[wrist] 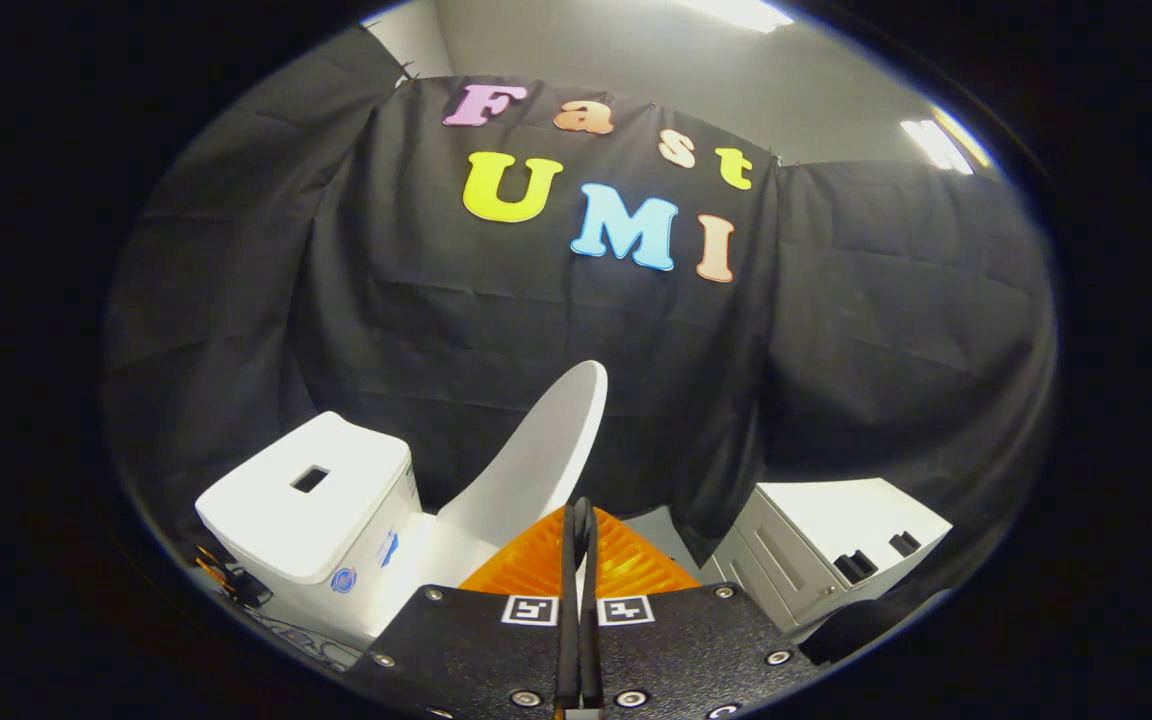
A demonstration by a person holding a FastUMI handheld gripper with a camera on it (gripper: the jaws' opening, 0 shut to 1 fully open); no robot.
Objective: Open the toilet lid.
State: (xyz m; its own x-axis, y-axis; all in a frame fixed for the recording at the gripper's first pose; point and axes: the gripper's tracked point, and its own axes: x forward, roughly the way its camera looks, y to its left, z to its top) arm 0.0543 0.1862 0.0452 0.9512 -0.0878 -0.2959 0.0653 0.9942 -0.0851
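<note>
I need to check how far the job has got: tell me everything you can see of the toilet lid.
The toilet lid is a smooth white oval, plastic by its look, raised and tilted back towards the tank at its left, the black cloth wall behind it. Its hinge end is hidden. The gripper is just in front, fingers closed together with nothing between them; whether they touch the lid is unclear.
</note>
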